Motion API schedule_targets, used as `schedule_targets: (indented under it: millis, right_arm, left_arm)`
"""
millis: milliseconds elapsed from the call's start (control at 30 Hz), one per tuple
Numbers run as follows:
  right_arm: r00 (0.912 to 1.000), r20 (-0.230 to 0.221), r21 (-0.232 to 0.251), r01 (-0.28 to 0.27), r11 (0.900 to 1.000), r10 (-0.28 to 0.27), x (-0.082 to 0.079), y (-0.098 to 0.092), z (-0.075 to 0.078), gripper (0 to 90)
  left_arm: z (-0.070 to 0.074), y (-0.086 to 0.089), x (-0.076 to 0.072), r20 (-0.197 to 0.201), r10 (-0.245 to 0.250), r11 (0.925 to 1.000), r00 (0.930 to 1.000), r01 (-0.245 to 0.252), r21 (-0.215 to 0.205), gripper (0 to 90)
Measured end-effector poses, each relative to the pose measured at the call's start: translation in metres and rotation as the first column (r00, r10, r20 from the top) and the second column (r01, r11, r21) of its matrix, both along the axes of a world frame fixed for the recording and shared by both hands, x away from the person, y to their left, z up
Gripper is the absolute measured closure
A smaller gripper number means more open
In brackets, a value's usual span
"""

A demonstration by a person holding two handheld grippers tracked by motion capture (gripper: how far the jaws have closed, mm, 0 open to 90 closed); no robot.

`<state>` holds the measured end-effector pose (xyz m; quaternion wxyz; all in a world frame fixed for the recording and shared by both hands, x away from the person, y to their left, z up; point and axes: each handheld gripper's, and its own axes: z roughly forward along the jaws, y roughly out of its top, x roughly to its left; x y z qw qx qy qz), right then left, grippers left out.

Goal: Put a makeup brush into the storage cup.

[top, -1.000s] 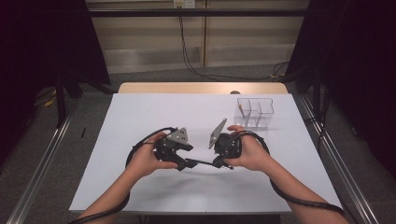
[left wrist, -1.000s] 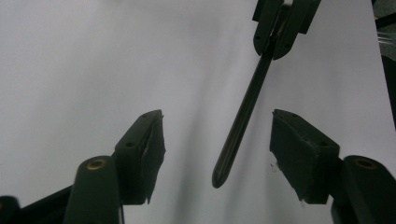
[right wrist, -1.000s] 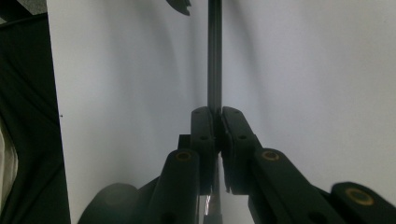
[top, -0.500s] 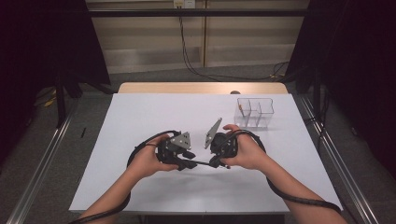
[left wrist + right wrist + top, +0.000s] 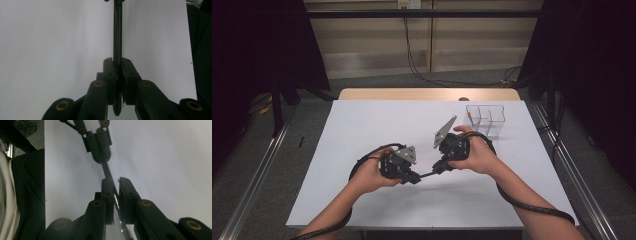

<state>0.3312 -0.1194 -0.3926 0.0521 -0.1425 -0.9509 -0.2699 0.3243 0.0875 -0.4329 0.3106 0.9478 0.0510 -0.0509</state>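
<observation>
High view: 2 hand-held grippers meet over the white table (image 5: pixel 362 130), a thin dark pen (image 5: pixel 427 175) bridging them. The left gripper (image 5: pixel 411 178), jaws just closed, clamps one end; the right gripper (image 5: pixel 439 167), at its 2 o'clock, clamps the other. A clear compartmented box (image 5: pixel 485 118) stands at the table's 1 o'clock.

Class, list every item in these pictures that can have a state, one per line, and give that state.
Left gripper: jaws have just closed, shut on one end of the thin dark rod.
Right gripper: shut on the rod's other end.
Thin dark rod: held level between both grippers, above the table.
Clear box: upright, open-topped, contents too small to tell.
</observation>
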Motion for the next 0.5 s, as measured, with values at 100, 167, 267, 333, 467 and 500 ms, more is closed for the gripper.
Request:
schedule_targets:
  millis: [100,167,267,333,467,500]
  right_arm:
    - [1.0,0.003,0.002,0.008,1.0,-0.008,-0.001,0.0,-0.001,82.9]
    - [0.9999,0.004,0.022,0.012,1.0,-0.012,0.0,-0.001,-0.002,80.9]
    - [0.9995,0.006,0.057,0.031,0.998,-0.032,0.0,-0.005,-0.001,72.7]
    - [0.999,-0.002,0.089,0.044,0.995,-0.044,0.0,-0.009,0.0,68.0]
    - [0.9958,-0.003,0.134,0.091,0.987,-0.092,0.001,-0.015,-0.001,52.9]
    - [0.9942,-0.01,0.154,0.108,0.982,-0.108,0.001,-0.018,-0.002,48.0]
  left_arm:
    - [-0.001,0.0,0.0,-0.001,0.008,0.9999,1.0,-0.008,-0.007,83.9]
    - [0.0,0.001,0.0,-0.008,0.006,0.9997,1.0,-0.006,-0.022,84.0]
    - [0.001,0.001,0.0,0.0,0.01,0.9993,0.9999,-0.01,-0.037,84.0]
    - [0.002,0.001,0.0,-0.001,0.008,0.9991,1.0,-0.008,-0.042,84.0]
    - [0.0,0.001,0.0,-0.001,0.022,0.9987,0.9998,-0.022,-0.046,84.0]
    - [0.0,0.001,0.0,-0.001,0.024,0.9985,0.9997,-0.024,-0.049,83.9]
